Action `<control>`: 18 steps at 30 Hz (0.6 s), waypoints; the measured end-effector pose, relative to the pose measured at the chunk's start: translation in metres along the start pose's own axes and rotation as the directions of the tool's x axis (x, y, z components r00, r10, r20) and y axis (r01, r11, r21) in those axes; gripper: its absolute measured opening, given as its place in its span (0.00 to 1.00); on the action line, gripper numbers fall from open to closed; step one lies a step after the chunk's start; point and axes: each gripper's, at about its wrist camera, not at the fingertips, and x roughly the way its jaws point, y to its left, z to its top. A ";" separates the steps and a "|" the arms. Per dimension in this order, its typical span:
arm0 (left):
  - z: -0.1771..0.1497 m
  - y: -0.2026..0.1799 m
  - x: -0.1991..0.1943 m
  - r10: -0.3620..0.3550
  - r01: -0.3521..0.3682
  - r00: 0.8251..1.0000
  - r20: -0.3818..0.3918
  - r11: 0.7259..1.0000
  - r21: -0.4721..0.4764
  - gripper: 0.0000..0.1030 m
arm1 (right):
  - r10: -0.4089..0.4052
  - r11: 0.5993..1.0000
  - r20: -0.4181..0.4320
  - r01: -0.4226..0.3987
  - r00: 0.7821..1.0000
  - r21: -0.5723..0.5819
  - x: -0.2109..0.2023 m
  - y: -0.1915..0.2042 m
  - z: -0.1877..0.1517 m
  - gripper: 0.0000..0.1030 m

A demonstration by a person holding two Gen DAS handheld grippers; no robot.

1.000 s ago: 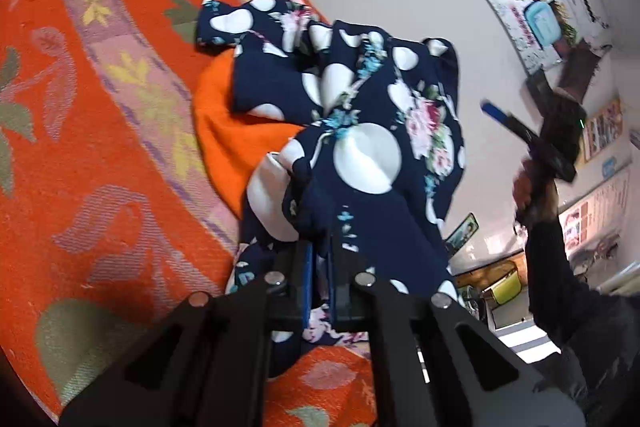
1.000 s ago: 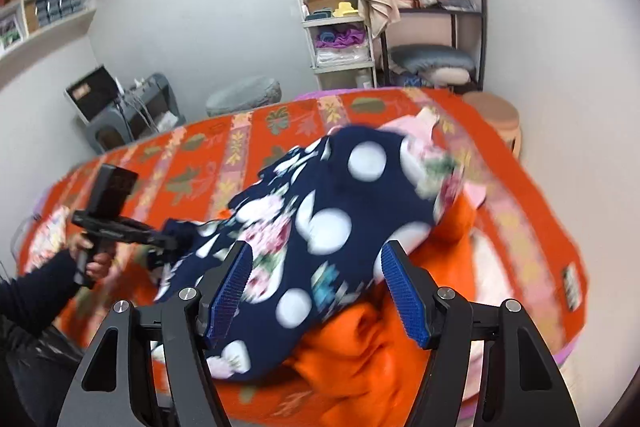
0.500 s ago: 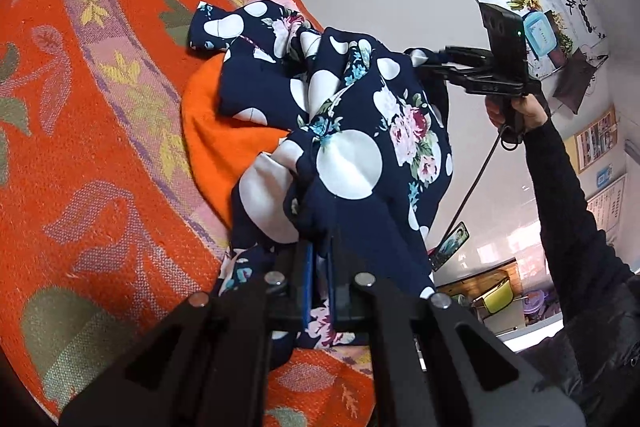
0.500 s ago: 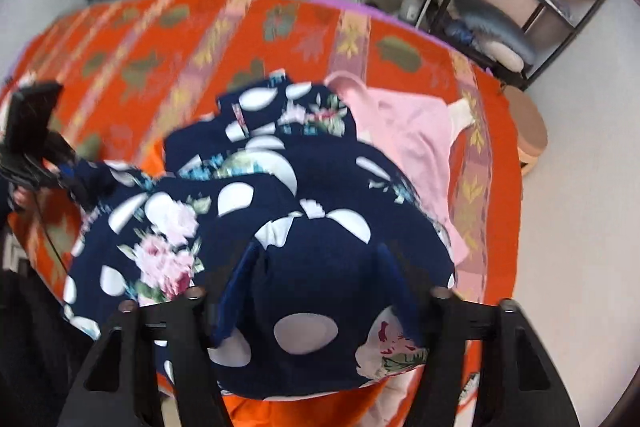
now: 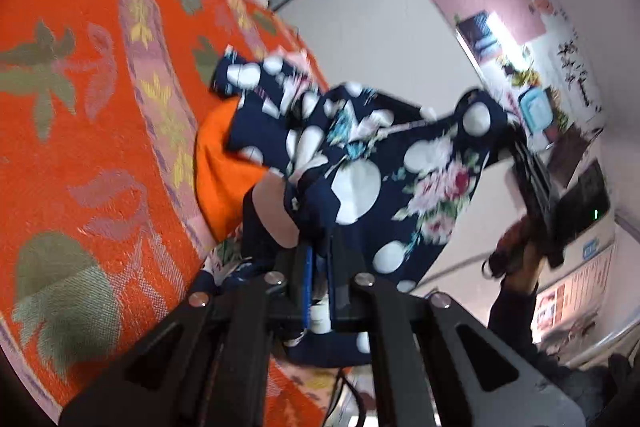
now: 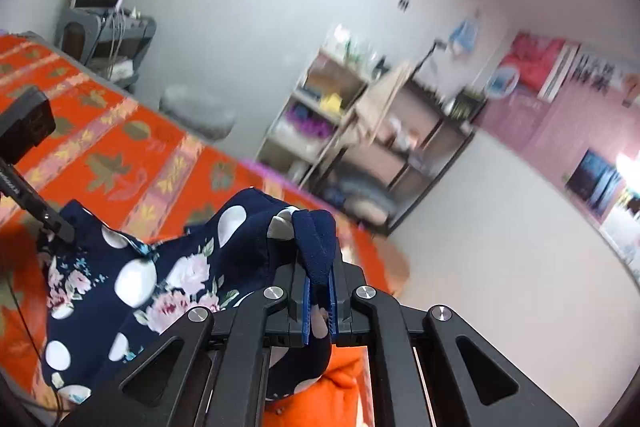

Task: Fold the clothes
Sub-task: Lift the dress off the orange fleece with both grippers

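An orange woven bedspread with green leaf and pink stripe patterns (image 5: 100, 155) covers the bed, with blurred storage shelves (image 6: 360, 131) against the white wall behind. The left gripper (image 5: 318, 267) is clamped tight on a bunched edge of the navy garment with white dots and pink flowers (image 5: 380, 167), which hangs stretched above the bed, hiding most of a plain orange cloth (image 5: 224, 179) beneath. The right gripper (image 6: 320, 291) pinches another fold of the garment, its lower part cut off by the frame.
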 end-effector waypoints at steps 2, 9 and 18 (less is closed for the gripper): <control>0.009 -0.024 -0.030 -0.008 0.004 0.996 0.088 0.999 0.049 0.04 | -0.036 0.999 0.057 0.038 0.998 -0.037 -0.019 0.001 0.019 0.04; 0.030 -0.136 -0.177 -0.096 -0.022 0.886 0.454 0.969 0.248 0.04 | -0.163 0.986 0.321 0.167 0.933 0.014 -0.111 -0.036 0.106 0.03; -0.058 -0.288 -0.362 -0.124 -0.442 0.509 0.852 0.812 0.382 0.05 | -0.304 0.952 0.612 0.222 0.730 0.209 -0.226 -0.047 0.162 0.03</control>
